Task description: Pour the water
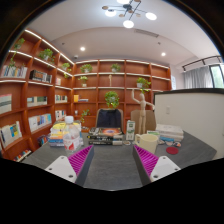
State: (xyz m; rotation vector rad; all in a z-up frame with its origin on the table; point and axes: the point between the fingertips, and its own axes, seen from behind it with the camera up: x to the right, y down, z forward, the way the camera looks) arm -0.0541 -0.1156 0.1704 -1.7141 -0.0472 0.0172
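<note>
Gripper [112, 163] held level, fingers spread wide apart, magenta pads [146, 160] facing inward, nothing between

Grey tabletop [112, 165] fills the lower middle of the frame; a pink-capped bottle [72, 135] sits left, book stacks [105, 136] centre, a yellowish container [148, 143] right.

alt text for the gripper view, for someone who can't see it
The gripper, fingers open and empty, points across a grey table toward a plastic bottle, stacked books and small containers. Behind stand orange bookshelves with potted plants.
</note>
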